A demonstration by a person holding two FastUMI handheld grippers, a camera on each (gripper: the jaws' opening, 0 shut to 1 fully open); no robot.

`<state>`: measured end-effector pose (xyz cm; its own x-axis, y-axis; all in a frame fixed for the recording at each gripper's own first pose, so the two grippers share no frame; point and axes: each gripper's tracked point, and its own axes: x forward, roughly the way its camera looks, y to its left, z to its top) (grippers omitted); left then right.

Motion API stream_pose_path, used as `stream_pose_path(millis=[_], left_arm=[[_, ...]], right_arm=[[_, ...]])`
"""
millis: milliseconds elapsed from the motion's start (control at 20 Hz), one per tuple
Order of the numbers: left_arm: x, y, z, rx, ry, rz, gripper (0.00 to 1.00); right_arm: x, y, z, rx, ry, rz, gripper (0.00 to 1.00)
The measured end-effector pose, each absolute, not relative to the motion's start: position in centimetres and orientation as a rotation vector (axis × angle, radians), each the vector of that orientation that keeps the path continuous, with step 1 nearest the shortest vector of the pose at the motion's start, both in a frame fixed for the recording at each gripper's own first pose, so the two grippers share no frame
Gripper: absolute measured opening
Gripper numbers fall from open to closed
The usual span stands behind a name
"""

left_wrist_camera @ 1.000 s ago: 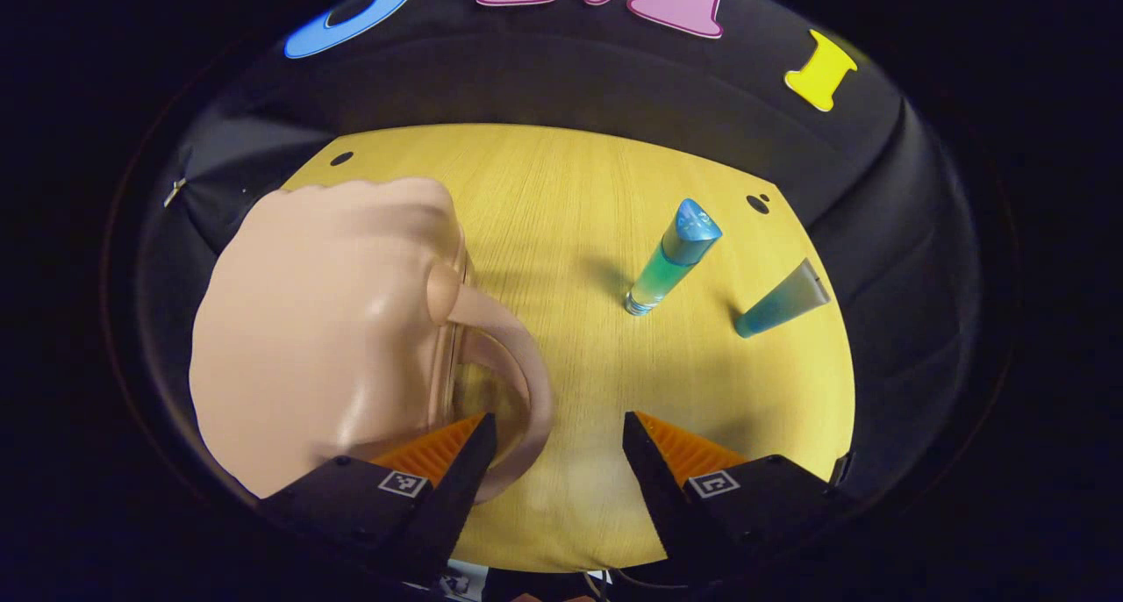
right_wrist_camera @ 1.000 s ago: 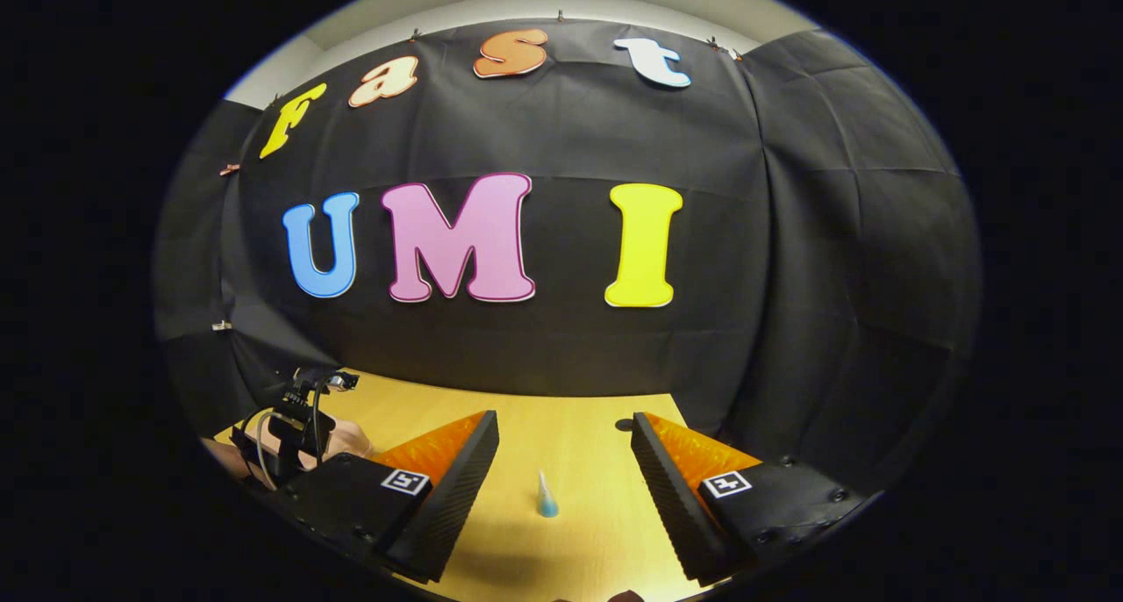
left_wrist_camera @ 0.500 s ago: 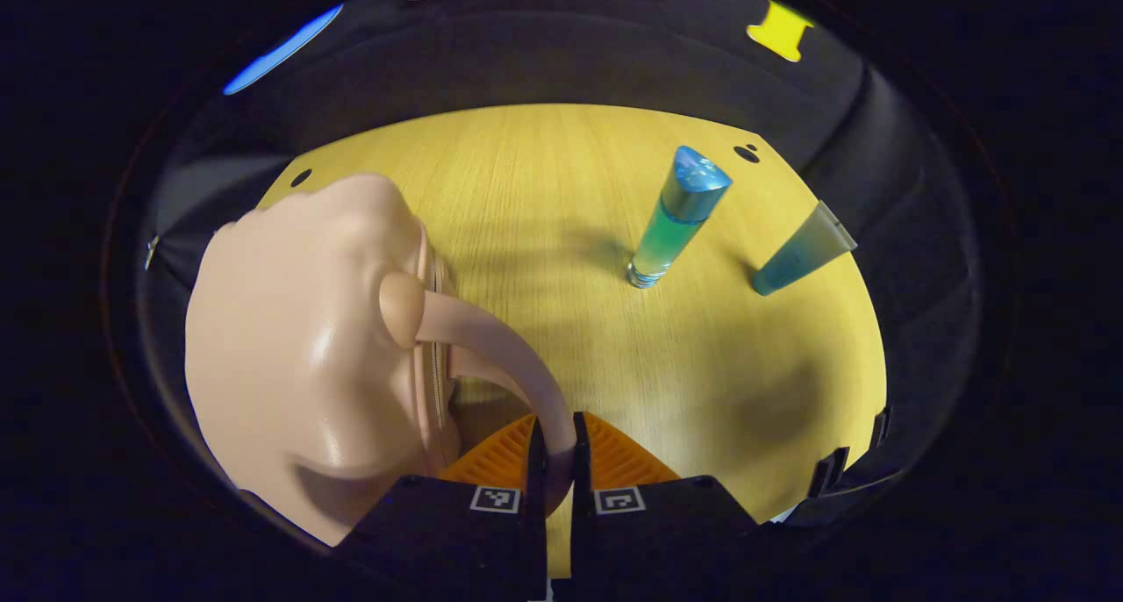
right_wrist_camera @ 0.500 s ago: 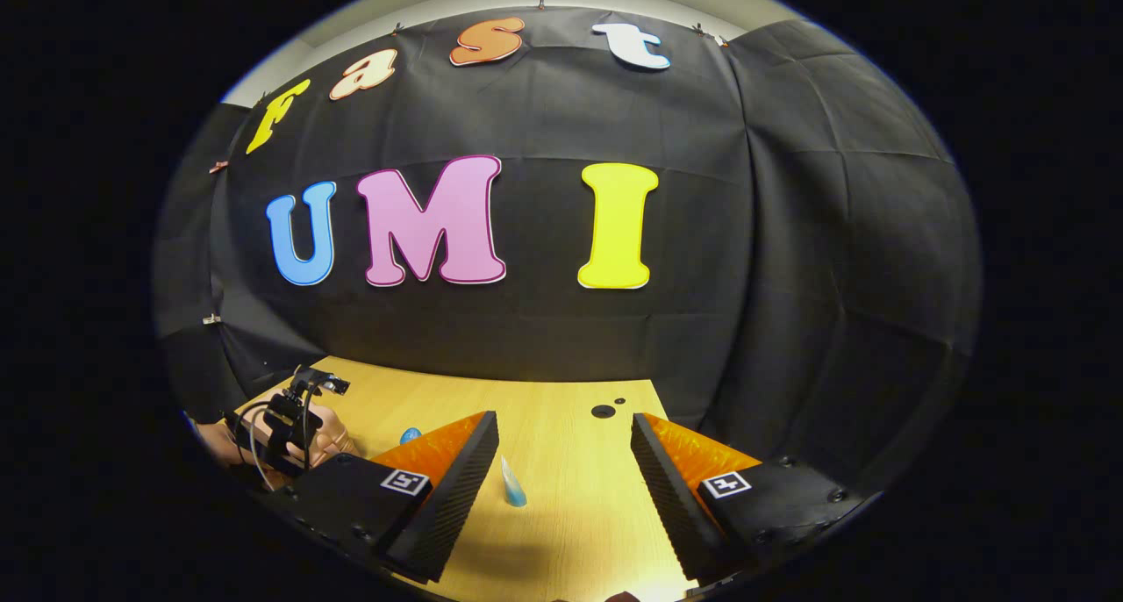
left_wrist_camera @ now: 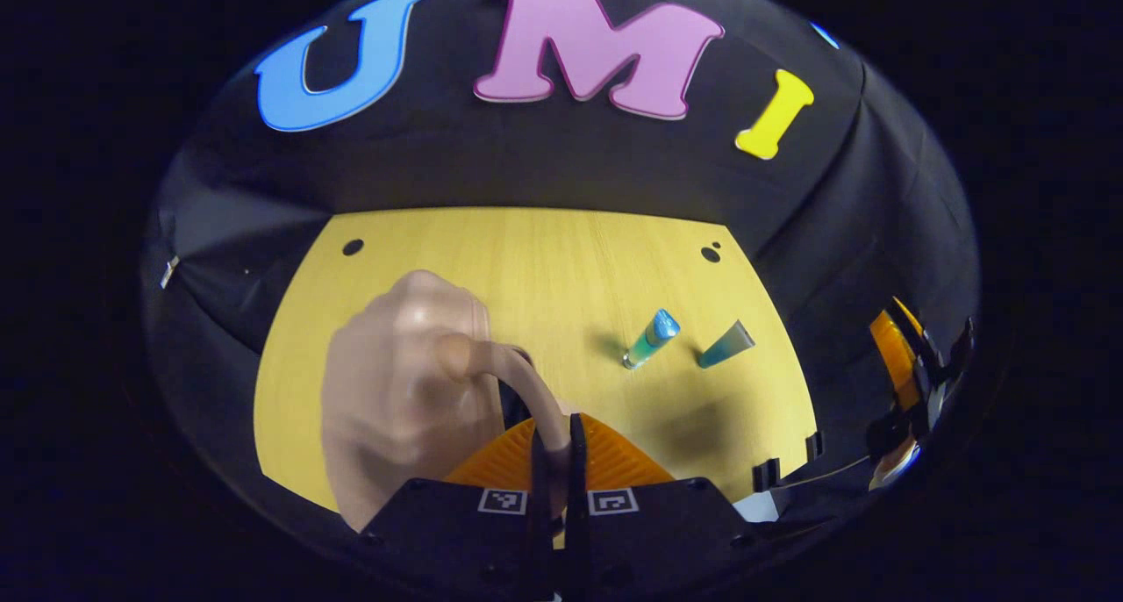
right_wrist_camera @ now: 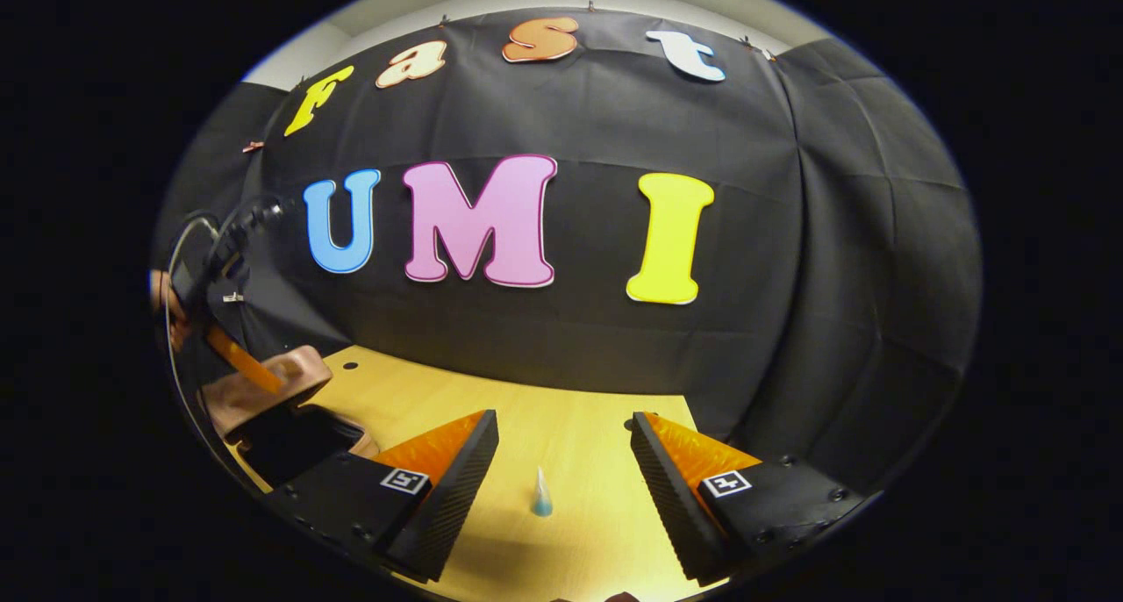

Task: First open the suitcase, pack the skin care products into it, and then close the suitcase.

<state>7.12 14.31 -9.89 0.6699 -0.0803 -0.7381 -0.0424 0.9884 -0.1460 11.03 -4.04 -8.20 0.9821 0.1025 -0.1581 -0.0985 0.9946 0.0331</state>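
The beige suitcase (left_wrist_camera: 395,383) lies on the left of the wooden table (left_wrist_camera: 544,260). My left gripper (left_wrist_camera: 554,428) is shut on its curved handle (left_wrist_camera: 518,378) and holds the lid (right_wrist_camera: 285,369) raised, so the dark inside (right_wrist_camera: 289,440) shows in the right gripper view. A blue-green bottle (left_wrist_camera: 651,339) stands to the right of the suitcase, with a teal tube (left_wrist_camera: 726,345) beside it. In the right gripper view the teal tube (right_wrist_camera: 542,494) stands upright beyond my right gripper (right_wrist_camera: 563,422), which is open and holds nothing.
Small round holes (left_wrist_camera: 709,254) mark the table's far corners. The black cloth wall stands close behind the table. The right gripper (left_wrist_camera: 904,374) hangs off the table's right edge in the left gripper view. A hand and cable (right_wrist_camera: 189,268) hold the left gripper above the suitcase.
My left gripper went from open to shut on the suitcase handle, then rose and pulled back, swinging the lid up. The right gripper shifted only slightly and stayed open.
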Motion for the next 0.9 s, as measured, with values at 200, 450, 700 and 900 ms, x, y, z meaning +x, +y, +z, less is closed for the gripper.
stream_pose_path(millis=[200,450,700,900], left_arm=[[3.2,26.8,-6.0,-0.094,0.763,0.056,0.11],[-0.3,45.8,-9.0,0.023,0.766,0.254,0.1],[-0.7,57.4,-19.1,-0.161,0.848,0.332,0.09],[-0.2,61.4,-29.2,-0.247,0.912,0.37,0.1]], right_arm=[[11.7,1.3,-6.6,0.02,0.141,0.093,0.96],[12.0,8.0,-4.4,-0.038,0.123,0.09,0.96],[12.8,10.8,-5.9,-0.004,0.203,0.056,0.97],[13.0,9.6,-6.6,0.033,0.255,-0.037,0.96]])
